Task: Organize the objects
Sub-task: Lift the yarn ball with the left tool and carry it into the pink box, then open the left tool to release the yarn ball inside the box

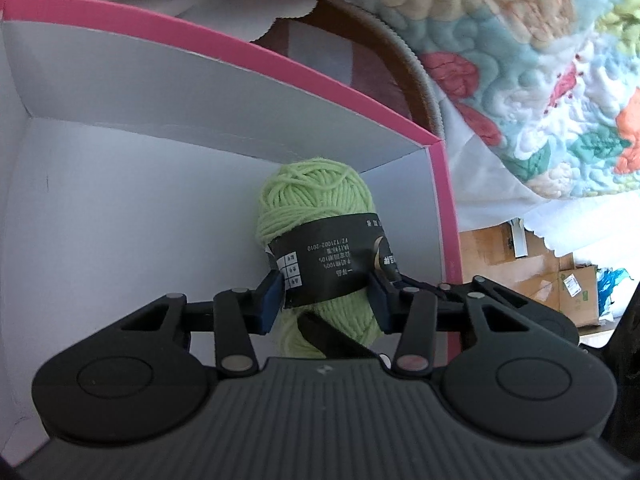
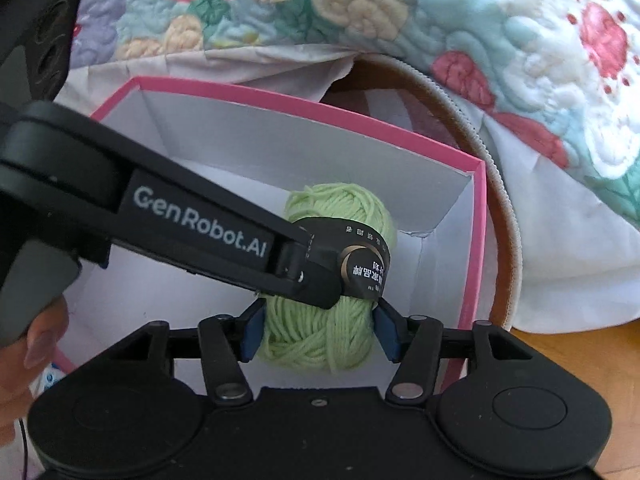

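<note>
Left wrist view: left gripper (image 1: 326, 300), black plastic with blue pads, is clenched on a yarn ball (image 1: 320, 208). The pads press the black paper band (image 1: 332, 260) wrapped round its middle. The yarn is pale green, soft and loosely wound, oval in shape. It sits low inside the box (image 1: 120, 92), near the right corner. The box is stiff card with a pink rim and smooth white walls. Beyond the box lies a quilt (image 1: 520, 60), puffy and stitched in floral patches, above a curved brown edge with a zip (image 1: 416, 68). Cardboard (image 1: 560, 280) shows at far right.

Right wrist view: right gripper (image 2: 318, 334) straddles the lower end of the same yarn ball (image 2: 340, 208). Its blue pads stand just beside the strands on both sides. Whether they press or only touch, cannot tell. The left gripper (image 2: 316, 276) crosses in from the left, a matte black arm with white lettering, its finger on the band (image 2: 360, 264). Part of a hand (image 2: 36, 332) holds its grip at lower left. Pink box (image 2: 476, 240) stands on a wooden surface (image 2: 580, 360), with the quilt (image 2: 440, 12) behind.
</note>
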